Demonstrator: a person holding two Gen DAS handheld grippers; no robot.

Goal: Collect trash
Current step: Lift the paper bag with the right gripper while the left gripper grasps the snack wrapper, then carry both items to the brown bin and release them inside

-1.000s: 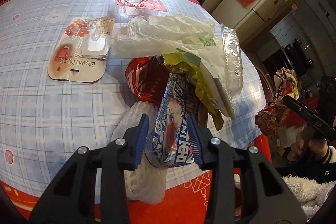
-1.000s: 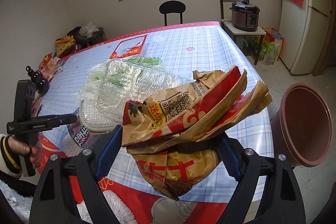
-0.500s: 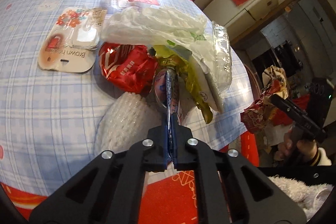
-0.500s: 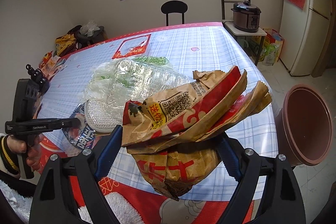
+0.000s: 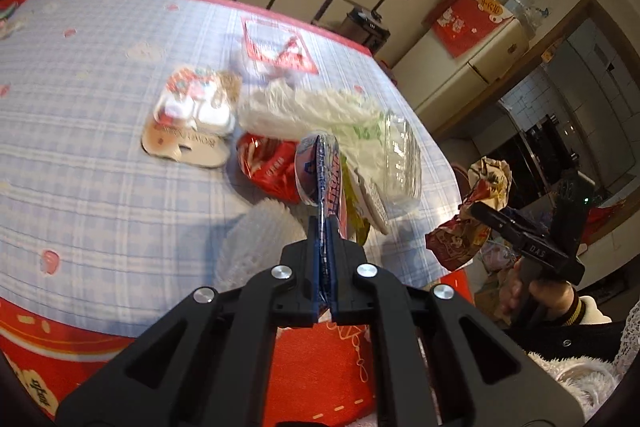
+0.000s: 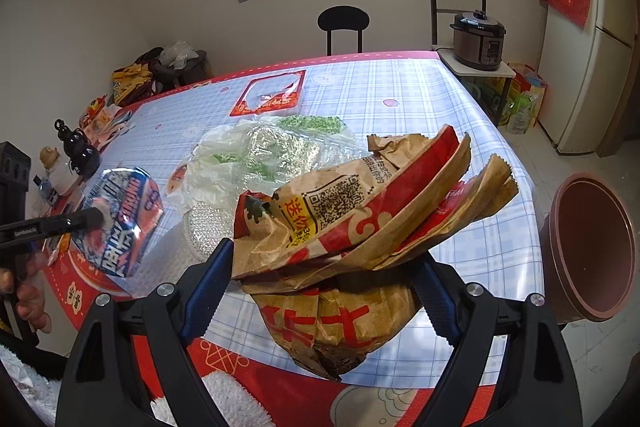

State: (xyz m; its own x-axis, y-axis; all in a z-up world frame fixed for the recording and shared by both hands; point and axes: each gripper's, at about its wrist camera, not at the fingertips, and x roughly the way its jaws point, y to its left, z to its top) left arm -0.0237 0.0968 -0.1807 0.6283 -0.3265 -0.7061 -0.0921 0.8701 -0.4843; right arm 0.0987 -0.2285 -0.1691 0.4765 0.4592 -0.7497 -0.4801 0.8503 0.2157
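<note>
We find the left gripper (image 5: 325, 239) fully closed on a blue and silver snack wrapper (image 5: 320, 167), pinched flat at its lower edge; in the right wrist view the same wrapper (image 6: 120, 223) hangs clear of the table (image 6: 400, 99), above its near left corner. Beneath and beyond it the remaining litter lies in one heap: a red foil packet (image 5: 268, 167), a white foam net (image 5: 256, 243), a white plastic bag (image 5: 312, 107) and a clear plastic tray (image 5: 400, 155), with a hook card (image 5: 188, 131) just beside them. The left wrist view is blurred, so we cannot confirm how deep the wrapper sits between the pads. Further right, the right gripper (image 6: 324, 279) stands wide, clamped on a crumpled brown paper bag (image 6: 360, 219) that fills the span. The brown bin (image 6: 588, 247) stands off the table's right edge. We judge the step to be carrying both items to that bin: we advise keeping the thin wrapper firmly pinched, lifting it clear of the heap, and opening each gripper only once directly over the rim.
</note>
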